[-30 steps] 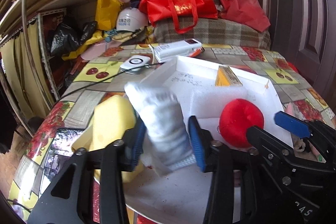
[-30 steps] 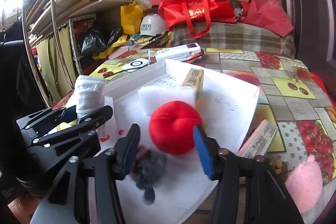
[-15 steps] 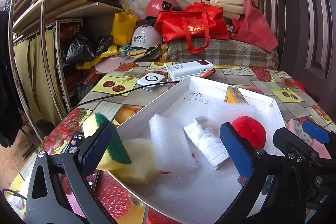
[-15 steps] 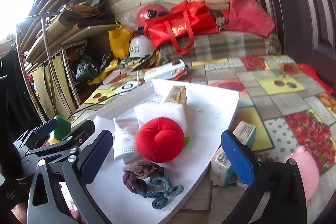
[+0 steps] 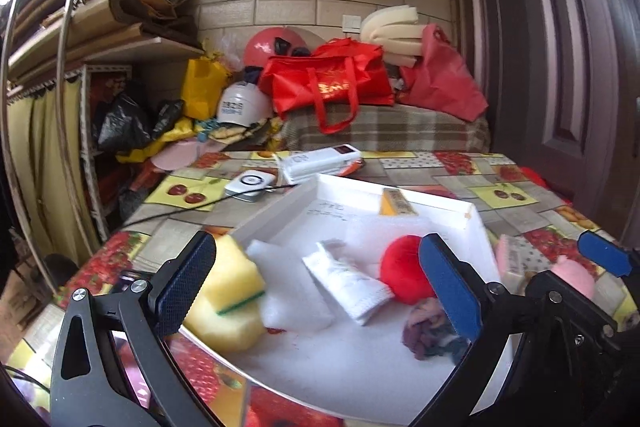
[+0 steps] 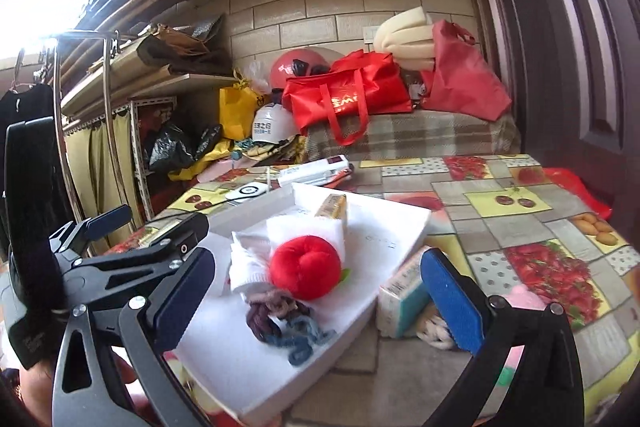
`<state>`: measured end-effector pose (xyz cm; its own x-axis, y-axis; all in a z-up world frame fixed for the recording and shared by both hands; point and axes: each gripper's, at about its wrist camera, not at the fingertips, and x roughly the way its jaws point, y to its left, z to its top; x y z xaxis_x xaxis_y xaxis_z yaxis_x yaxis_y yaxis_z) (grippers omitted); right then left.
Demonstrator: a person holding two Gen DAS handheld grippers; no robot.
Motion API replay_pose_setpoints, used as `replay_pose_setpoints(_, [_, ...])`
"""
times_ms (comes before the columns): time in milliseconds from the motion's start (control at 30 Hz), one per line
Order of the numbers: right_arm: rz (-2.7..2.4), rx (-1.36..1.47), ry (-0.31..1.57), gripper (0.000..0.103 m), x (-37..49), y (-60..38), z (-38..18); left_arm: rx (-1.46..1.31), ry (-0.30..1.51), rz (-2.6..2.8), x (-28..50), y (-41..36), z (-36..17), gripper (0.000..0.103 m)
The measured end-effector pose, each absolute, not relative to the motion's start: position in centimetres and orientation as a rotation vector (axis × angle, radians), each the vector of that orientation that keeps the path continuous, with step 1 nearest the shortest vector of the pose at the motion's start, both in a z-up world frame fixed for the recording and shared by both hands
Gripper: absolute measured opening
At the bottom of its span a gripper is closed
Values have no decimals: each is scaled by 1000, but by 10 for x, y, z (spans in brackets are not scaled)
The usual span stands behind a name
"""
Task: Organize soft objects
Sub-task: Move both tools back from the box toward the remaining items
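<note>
Left wrist view: left gripper [image 5: 320,287] jaws spread wide, nothing between the pads, hovering over the white foam tray [image 5: 400,195] on the fruit-print tablecloth [image 5: 460,179]. Inside the tray: white sock [image 5: 346,281] lying near centre, red plush ball [image 5: 402,275] touching it at 3 o'clock, white foam block [image 5: 288,287] at 9 o'clock of the sock, tangle of hair ties [image 5: 430,331] at 5 o'clock, yellow box [image 5: 396,203] at the far 12 o'clock edge. Yellow sponges [image 5: 228,299] stacked at the tray's 9 o'clock edge, just behind the left pad; can't tell if they sit in or on the rim. Right gripper [image 5: 600,255] visible at 3 o'clock beside the tray, above a pink fluffy item [image 5: 572,275]. Right wrist view: right gripper [image 6: 320,291] also wide open, empty, hanging over the tray's [image 6: 392,223] near corner. Ball [image 6: 306,267] sits on the sock [image 6: 246,263], hair ties [image 6: 284,323] just in front at 6 o'clock. Tissue pack [image 6: 400,299] outside the tray at 4 o'clock, touching its edge. Left gripper [image 6: 108,223] at 9 o'clock.
</note>
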<state>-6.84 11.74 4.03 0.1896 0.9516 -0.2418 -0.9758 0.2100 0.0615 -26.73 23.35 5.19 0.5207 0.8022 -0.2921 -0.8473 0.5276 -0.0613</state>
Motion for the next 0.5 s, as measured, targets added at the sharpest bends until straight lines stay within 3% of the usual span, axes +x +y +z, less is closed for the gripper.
replay_pose_setpoints(267, [1341,-139,290,103,-61,93,38,-253,239,886,-260,221,53,103])
replay_pose_setpoints(500, [1324,91,346,103,-12,41,43,-170,260,830,-245,198,55,103])
